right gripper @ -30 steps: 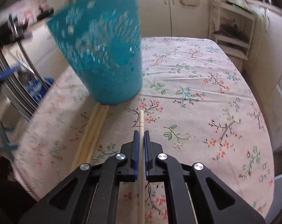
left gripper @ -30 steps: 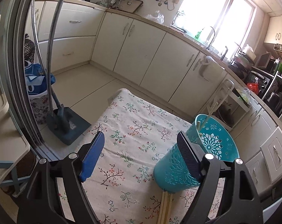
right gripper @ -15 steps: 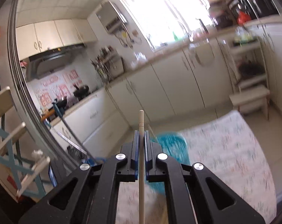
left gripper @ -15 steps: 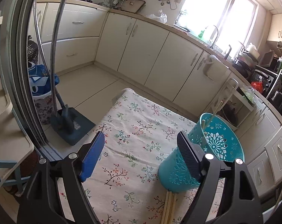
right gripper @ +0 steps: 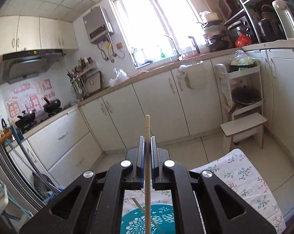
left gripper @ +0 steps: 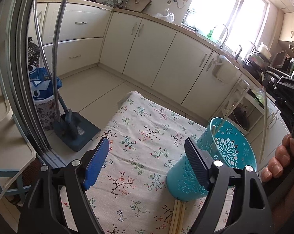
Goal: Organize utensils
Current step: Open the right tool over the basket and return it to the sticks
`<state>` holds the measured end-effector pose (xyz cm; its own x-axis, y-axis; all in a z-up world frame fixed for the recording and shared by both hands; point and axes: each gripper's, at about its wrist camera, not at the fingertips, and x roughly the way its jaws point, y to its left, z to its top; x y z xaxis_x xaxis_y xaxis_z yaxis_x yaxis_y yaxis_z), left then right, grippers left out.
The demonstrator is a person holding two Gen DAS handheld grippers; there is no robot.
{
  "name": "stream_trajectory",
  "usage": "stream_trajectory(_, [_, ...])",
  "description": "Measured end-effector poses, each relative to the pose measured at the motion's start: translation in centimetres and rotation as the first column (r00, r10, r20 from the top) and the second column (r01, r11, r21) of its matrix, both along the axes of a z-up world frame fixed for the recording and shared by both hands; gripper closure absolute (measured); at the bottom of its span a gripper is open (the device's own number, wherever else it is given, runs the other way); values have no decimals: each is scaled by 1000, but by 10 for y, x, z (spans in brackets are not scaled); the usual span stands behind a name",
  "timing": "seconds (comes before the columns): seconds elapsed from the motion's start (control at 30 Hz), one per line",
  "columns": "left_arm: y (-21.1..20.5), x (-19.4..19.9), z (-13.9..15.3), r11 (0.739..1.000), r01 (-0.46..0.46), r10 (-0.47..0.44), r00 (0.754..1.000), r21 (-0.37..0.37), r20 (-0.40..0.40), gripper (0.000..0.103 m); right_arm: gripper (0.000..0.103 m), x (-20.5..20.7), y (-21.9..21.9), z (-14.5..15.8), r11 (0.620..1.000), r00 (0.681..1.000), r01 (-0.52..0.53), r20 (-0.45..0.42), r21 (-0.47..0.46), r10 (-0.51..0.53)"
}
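Mid-task. Right gripper [right gripper: 146, 154] clamped tight on one chopstick [right gripper: 147, 159], held above teal holder [left gripper: 221, 156] on floral cloth [left gripper: 139, 136]. One chopstick already in holder [left gripper: 227, 115]. Several more loose beside base [left gripper: 178, 216]. Left gripper [left gripper: 147, 161] wide apart, empty.

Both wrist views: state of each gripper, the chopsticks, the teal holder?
left gripper: open, empty, jaws wide beside the holder
right gripper: shut on held chopstick
held chopstick: upright, lifted over the holder
teal holder: tilted on the tablecloth, one chopstick already inside
chopstick in holder: leaning on the rim
loose chopsticks: lying flat on the floral tablecloth
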<state>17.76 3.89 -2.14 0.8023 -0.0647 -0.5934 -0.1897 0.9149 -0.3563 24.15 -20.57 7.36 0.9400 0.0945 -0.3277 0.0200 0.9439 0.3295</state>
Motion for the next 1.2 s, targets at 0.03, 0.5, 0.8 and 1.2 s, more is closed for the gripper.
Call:
stream_trajectory(0.03, [0,0,0,1000,0,0,1000,-1,-1,27,97,0,0,-2,1000,1000,-2,-9,-3,2])
stream_trajectory(0.5, [-1,1,-4,1000,0,0,1000,2,-20,27,97,-8,6,-14,999,996,-48,-71,-24,46])
stream_trajectory(0.8, [4,4,-7,1000,-5,5,999,-8,-43,27,96,-78,-24,-4,999,1000,-13,11,47,13])
stream_trajectory(1.2, [0,3,-16,1000,10,-8,997,19,-82,27,95,-134,8,-150,984,889,-178,-429,-3,160])
